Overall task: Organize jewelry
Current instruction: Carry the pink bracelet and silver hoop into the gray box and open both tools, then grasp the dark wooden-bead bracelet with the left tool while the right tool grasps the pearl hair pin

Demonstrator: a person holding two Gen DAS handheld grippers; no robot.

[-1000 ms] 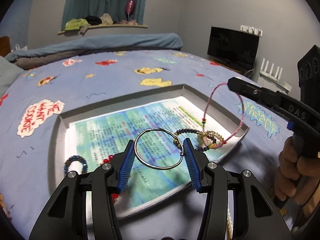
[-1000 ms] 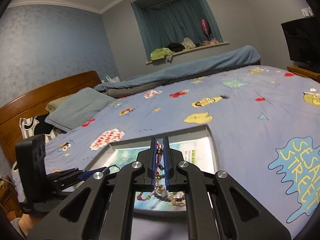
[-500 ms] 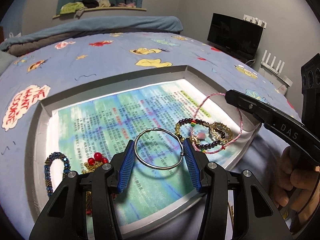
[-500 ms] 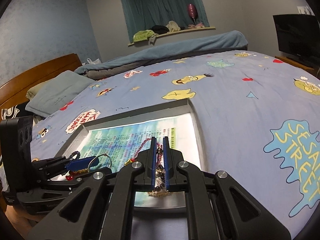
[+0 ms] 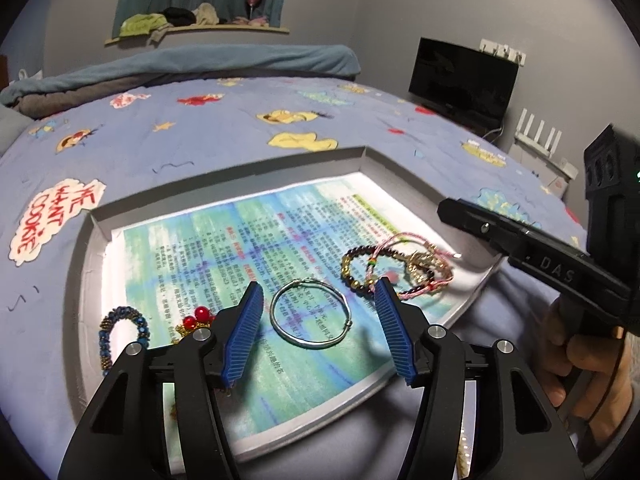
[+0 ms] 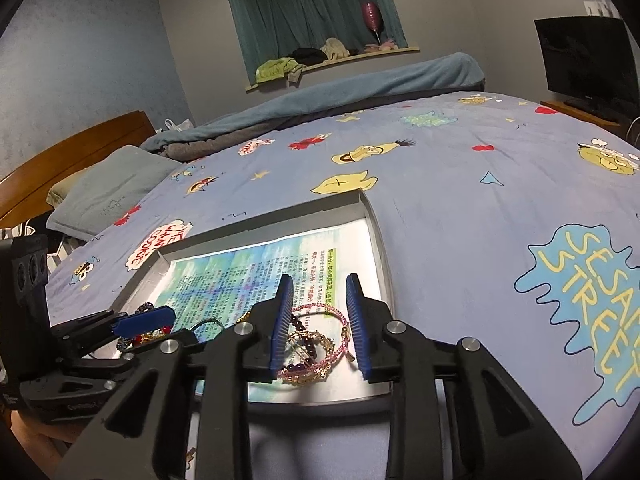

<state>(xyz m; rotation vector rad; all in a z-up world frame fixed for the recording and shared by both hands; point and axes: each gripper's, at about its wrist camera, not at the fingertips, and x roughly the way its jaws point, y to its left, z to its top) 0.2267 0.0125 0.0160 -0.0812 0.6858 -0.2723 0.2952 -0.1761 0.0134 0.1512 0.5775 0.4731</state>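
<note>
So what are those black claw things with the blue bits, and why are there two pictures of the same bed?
Those claws are grabbing tools, and a person holds one in each hand. Each tool has a small camera looking out along its two fingers, so you get one picture from each hand.

The left tool has just been opening its fingers, and the silver ring bangle lies loose between them on the paper. The right tool has just been opening too, letting a tangle of pink cord and bead bracelets rest on the paper.

Everything sits in a shallow grey tray on a cartoon bedspread. A blue beaded bracelet lies at the tray's left. Nothing is held now.
</note>
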